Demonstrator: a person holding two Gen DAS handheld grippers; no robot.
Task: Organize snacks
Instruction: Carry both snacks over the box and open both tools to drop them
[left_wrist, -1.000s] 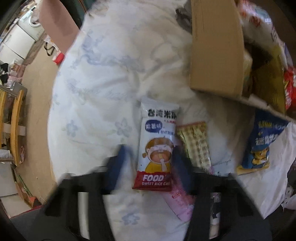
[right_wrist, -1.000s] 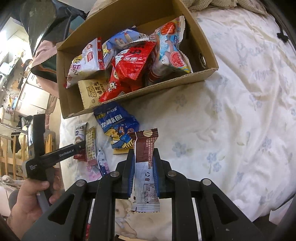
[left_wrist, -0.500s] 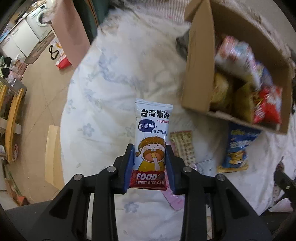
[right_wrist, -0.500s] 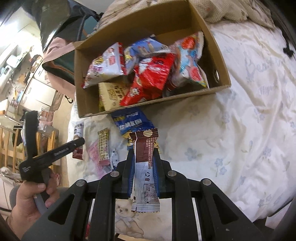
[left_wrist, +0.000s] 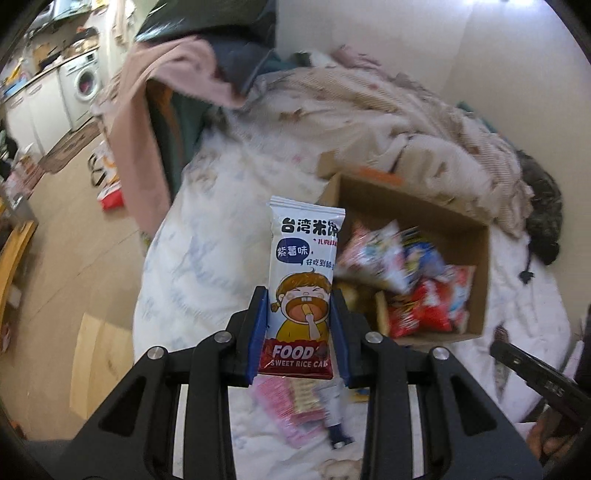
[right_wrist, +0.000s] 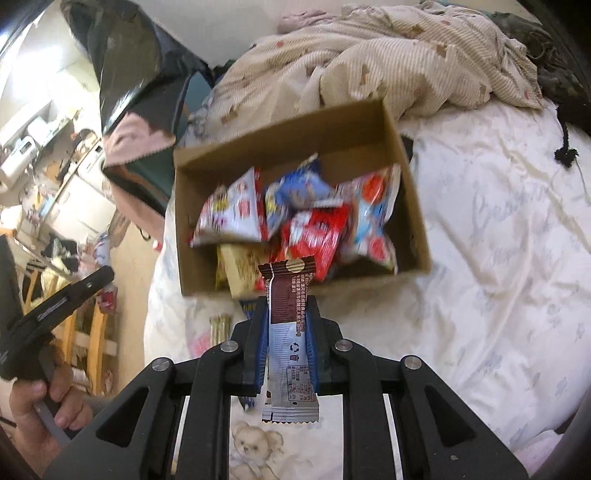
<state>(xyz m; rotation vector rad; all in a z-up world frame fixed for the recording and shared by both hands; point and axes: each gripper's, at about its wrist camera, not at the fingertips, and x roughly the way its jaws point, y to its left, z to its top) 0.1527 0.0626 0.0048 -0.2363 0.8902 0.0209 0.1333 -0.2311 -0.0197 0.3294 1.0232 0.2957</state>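
Observation:
My left gripper is shut on a white sweet rice cake packet with a cartoon child, held upright above the bed, left of the cardboard box. My right gripper is shut on a brown and white wafer bar, held upright just before the box's near wall. The open box holds several snack bags. More loose snacks lie on the bedsheet below my left gripper, including a pink packet.
A crumpled beige blanket lies behind the box. Clothes hang on a rack at the bed's left edge. The floor drops away to the left. The white floral sheet spreads right of the box.
My left gripper closed on the rice cake packet and lifted it off the bed, tilting up toward the box. My right gripper rose with the wafer bar and came nearer the box.

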